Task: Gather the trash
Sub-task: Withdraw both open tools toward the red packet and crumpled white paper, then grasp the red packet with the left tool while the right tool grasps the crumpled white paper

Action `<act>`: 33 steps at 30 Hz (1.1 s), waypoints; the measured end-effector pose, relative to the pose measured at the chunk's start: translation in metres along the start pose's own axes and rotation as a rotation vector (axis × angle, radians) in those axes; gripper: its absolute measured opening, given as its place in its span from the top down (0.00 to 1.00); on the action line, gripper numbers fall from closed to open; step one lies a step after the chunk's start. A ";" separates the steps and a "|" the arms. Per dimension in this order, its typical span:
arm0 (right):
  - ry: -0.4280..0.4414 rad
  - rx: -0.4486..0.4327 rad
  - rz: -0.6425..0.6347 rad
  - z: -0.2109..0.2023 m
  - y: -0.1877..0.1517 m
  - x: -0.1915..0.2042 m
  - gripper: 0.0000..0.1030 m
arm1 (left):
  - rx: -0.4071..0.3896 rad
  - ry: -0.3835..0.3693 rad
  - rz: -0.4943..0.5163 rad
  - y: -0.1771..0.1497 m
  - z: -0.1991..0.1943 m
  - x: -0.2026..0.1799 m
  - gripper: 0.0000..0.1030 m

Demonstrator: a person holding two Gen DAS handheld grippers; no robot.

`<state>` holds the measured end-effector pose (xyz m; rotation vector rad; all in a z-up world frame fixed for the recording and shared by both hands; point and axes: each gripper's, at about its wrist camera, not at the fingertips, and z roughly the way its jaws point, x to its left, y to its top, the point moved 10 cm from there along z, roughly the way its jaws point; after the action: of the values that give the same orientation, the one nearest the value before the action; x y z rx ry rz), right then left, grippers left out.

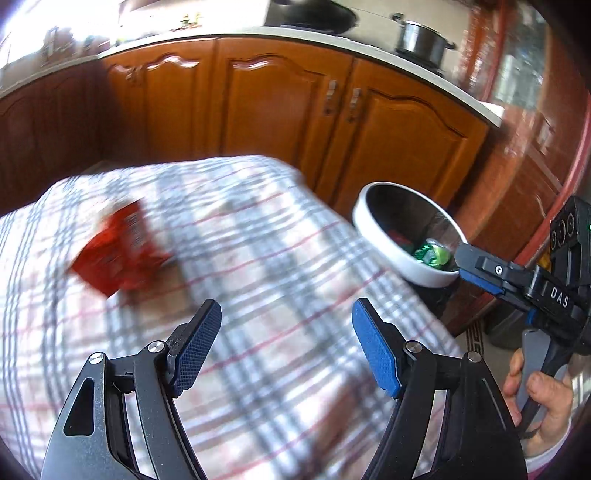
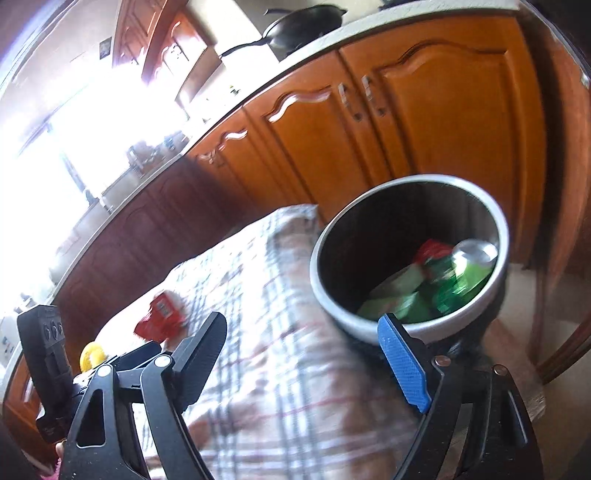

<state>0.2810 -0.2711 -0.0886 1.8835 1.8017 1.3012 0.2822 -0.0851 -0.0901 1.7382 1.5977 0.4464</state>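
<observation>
A red snack wrapper (image 1: 118, 251) lies on the plaid tablecloth (image 1: 258, 258), ahead and left of my open, empty left gripper (image 1: 286, 314). It also shows in the right wrist view (image 2: 160, 317). A round bin with a white rim (image 1: 373, 225) stands off the table's right edge, holding green and red trash (image 2: 436, 280). My right gripper (image 2: 303, 332) is open and empty, hovering near the bin's rim (image 2: 321, 288). In the left wrist view the right gripper (image 1: 465, 264) reaches over the bin.
Wooden kitchen cabinets (image 1: 280, 110) stand behind the table. A steel pot (image 1: 421, 38) and a black pan (image 2: 303, 26) sit on the counter. A yellow object (image 2: 92, 356) lies near the left gripper's body (image 2: 48, 369).
</observation>
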 end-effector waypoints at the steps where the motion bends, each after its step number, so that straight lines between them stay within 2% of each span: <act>1: 0.008 0.011 0.000 0.004 -0.003 0.005 0.17 | 0.000 0.009 -0.014 -0.003 -0.004 0.009 0.27; 14: 0.088 0.121 -0.090 0.044 -0.049 0.082 0.17 | -0.015 0.123 -0.132 -0.027 -0.036 0.107 0.27; 21: 0.109 0.152 -0.125 0.062 -0.056 0.108 0.17 | -0.034 0.139 -0.140 -0.008 -0.028 0.130 0.27; 26: 0.111 0.161 -0.128 0.075 -0.049 0.115 0.17 | -0.014 0.134 -0.138 0.009 -0.004 0.141 0.28; 28: 0.109 0.161 -0.128 0.077 -0.047 0.115 0.17 | -0.008 0.125 -0.139 0.014 0.003 0.142 0.32; 31: 0.112 0.166 -0.118 0.086 -0.042 0.117 0.17 | 0.018 0.102 -0.118 0.018 0.016 0.141 0.50; 32: 0.113 0.167 -0.116 0.088 -0.041 0.117 0.17 | 0.030 0.090 -0.112 0.018 0.020 0.140 0.63; 33: 0.113 0.169 -0.113 0.091 -0.039 0.117 0.17 | 0.037 0.081 -0.110 0.017 0.021 0.137 0.81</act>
<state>0.3008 -0.1221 -0.1182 1.7911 2.1034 1.2760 0.3320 0.0415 -0.1222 1.6680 1.7594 0.4416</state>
